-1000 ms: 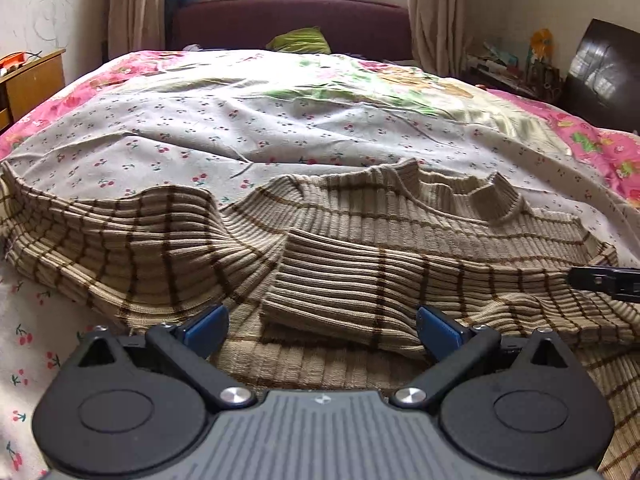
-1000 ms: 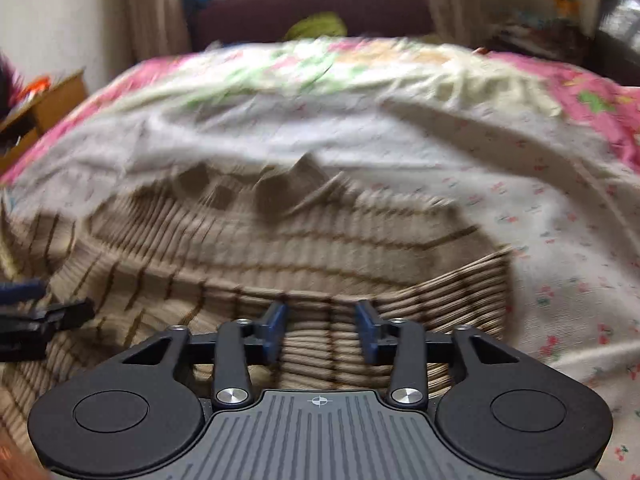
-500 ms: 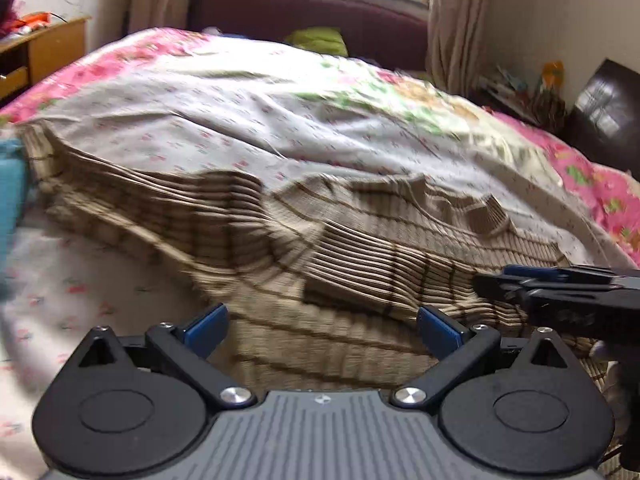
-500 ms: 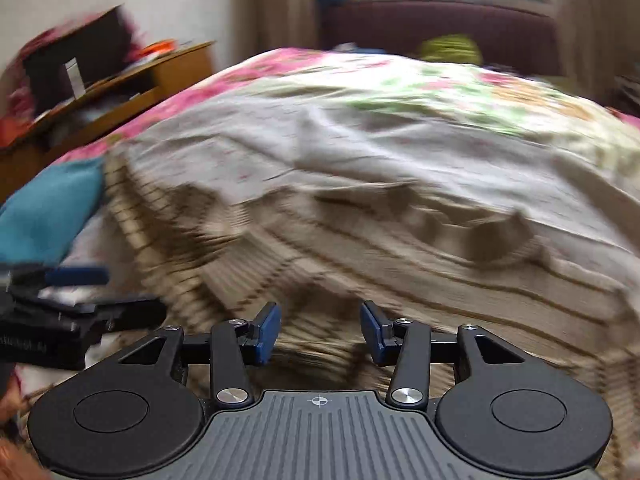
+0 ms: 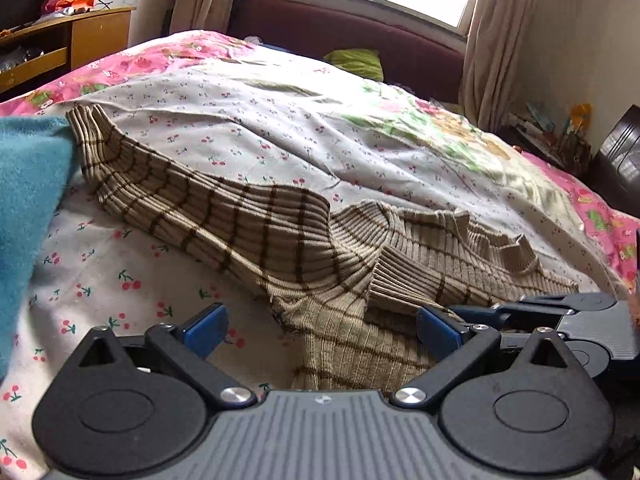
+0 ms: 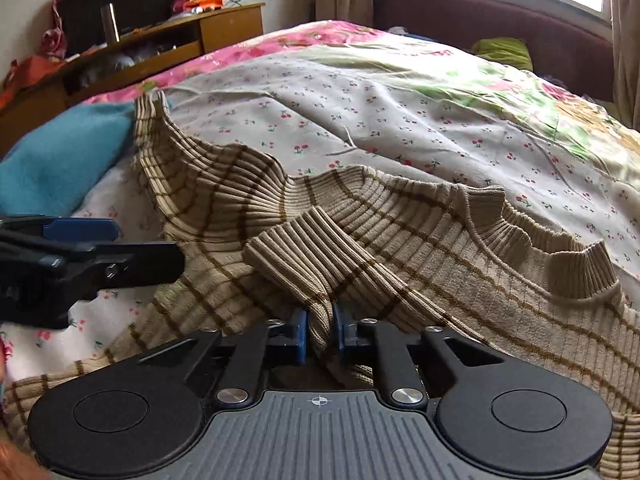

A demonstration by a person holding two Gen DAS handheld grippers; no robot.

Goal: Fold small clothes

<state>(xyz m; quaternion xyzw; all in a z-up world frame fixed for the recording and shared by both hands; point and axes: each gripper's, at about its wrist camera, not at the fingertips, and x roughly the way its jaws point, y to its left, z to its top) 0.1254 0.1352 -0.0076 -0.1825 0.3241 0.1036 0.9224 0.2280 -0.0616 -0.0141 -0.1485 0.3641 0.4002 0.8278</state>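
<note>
Pinching down on a fold of the beige striped sweater (image 6: 400,240), the right gripper (image 6: 320,332) is closing with the knit bunched between its blue pads. Meanwhile the left gripper (image 5: 320,326) is hanging spread wide, nothing in it, over the sweater's near edge. Sweater's lying across the cherry-print sheet (image 5: 280,120), one sleeve reaching far left beside a teal cloth (image 5: 28,184).

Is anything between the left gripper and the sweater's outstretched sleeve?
Nothing visible. The left gripper is open over the sweater; the outstretched sleeve runs away up-left on bare bedsheet. A blue garment borders only its far cuff.
</note>
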